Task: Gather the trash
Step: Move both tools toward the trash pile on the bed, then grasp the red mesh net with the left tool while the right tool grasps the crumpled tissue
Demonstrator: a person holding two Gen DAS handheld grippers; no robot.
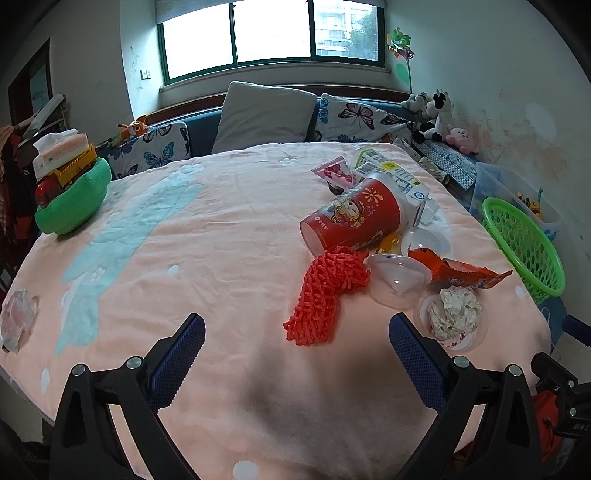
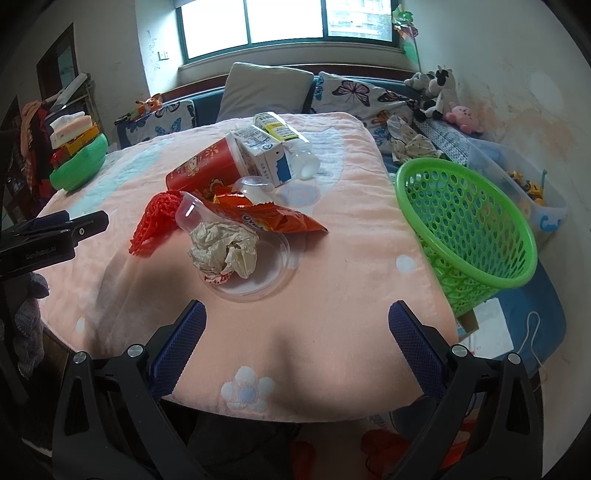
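Tissue wad (image 2: 225,248) just ahead-left of wide-spread R gripper (image 2: 297,332).

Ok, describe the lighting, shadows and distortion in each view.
Left wrist: the window is blown out white, a soft shadow lies between the open left gripper fingers, and fisheye bends the edges. Right wrist: same backlight, shadow before the right gripper, dark vignetted corners.

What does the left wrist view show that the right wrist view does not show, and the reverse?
Only the left wrist view shows the crumpled wrapper at the table's far left edge and the pink packet behind the red cup.

Only the right wrist view shows the clear bottle beside the milk carton and the whole inside of the green basket.

Both show the red cup, red net, orange snack bag and crumpled tissue.
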